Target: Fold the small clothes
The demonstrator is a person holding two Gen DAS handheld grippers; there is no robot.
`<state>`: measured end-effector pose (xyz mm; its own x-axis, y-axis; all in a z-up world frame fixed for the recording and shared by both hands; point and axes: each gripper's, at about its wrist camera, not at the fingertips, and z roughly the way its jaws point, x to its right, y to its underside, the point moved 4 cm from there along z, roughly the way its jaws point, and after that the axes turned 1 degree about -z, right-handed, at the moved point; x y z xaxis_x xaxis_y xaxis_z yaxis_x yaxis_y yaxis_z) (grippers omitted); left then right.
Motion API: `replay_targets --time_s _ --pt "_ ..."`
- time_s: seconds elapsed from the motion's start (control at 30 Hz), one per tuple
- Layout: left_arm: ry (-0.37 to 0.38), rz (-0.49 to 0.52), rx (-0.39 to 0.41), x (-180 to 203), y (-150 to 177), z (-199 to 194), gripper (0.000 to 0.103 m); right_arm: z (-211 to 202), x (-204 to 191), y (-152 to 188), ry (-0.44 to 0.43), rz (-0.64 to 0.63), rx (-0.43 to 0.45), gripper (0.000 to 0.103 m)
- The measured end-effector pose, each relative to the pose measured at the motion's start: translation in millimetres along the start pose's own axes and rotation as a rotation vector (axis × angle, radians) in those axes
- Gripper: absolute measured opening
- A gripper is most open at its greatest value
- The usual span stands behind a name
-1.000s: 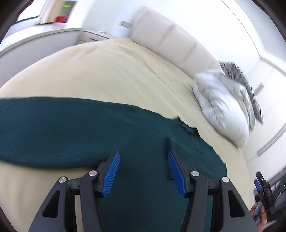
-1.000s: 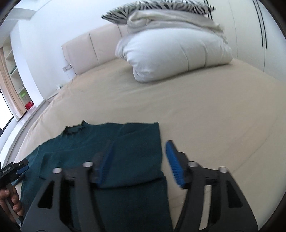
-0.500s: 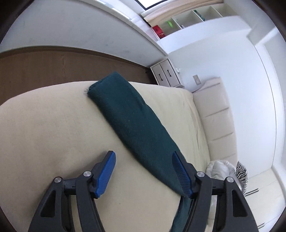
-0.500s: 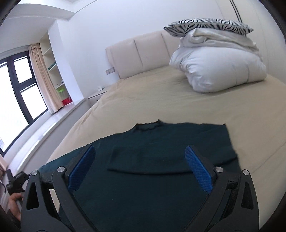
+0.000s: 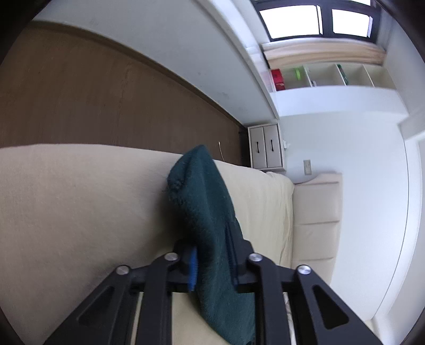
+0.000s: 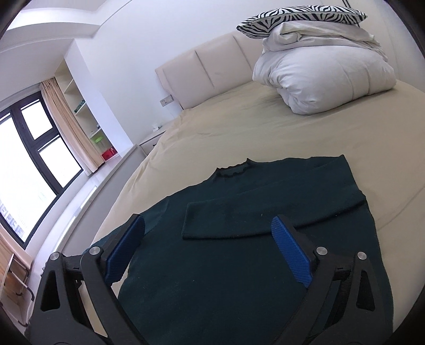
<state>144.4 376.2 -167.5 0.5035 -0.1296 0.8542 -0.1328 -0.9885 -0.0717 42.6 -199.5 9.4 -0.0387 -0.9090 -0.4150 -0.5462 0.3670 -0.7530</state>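
A dark green knit sweater [image 6: 239,278] lies flat on the beige bed [image 6: 239,127], collar toward the headboard. One sleeve [image 6: 265,215] is folded across its chest. My right gripper [image 6: 209,233] hovers over the sweater's body; its blue pads stand wide apart and are closing, pressing on nothing. In the left wrist view, my left gripper [image 5: 212,254] is shut on the other sleeve [image 5: 202,191], whose cuff stands up off the mattress [image 5: 79,199] near the bed's side edge.
A white duvet bundle [image 6: 324,77] with a zebra pillow [image 6: 300,14] on top sits by the padded headboard [image 6: 212,63]. A white nightstand [image 5: 265,147] stands beside the bed. Wooden floor [image 5: 79,93] runs along the bed's edge, and a window [image 6: 26,164] is at the left.
My left gripper has rolled, swung to the sleeve at the bed's edge and shut on it, raising the cuff. The right gripper drew back over the sweater with its jaws wide.
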Motion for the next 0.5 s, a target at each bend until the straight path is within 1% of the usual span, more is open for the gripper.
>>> replay_targets --time_s 0.03,0.07,0.13,0.23,0.3,0.33,0.4,0.43,0.5 --pt "-0.01 0.062 0.004 12 8 -2 0.007 0 6 -2 0.002 -0.001 -0.006 0.088" --pt "-0.024 0.145 0.011 30 17 -4 0.007 0 13 0 0.007 0.003 -0.011 0.086" --pt "-0.03 0.294 0.002 66 39 -3 0.008 0 24 3 0.017 0.017 -0.019 0.082" --pt "-0.038 0.577 -0.026 125 94 3 0.008 0 44 11 0.029 0.056 -0.035 0.08" --pt "-0.038 0.791 -0.044 160 145 7 0.008 -4 57 14 0.034 0.078 -0.034 0.079" --pt "-0.037 0.92 -0.059 176 182 11 0.008 -5 62 15 0.037 0.085 -0.033 0.079" --pt "-0.029 1.09 -0.081 189 239 15 0.008 -9 74 18 0.046 0.107 -0.029 0.079" --pt "-0.03 1.195 -0.098 192 277 20 0.008 -10 79 19 0.049 0.117 -0.028 0.079" --pt "-0.027 1.316 -0.132 183 332 24 0.008 -14 92 22 0.056 0.134 -0.027 0.079"
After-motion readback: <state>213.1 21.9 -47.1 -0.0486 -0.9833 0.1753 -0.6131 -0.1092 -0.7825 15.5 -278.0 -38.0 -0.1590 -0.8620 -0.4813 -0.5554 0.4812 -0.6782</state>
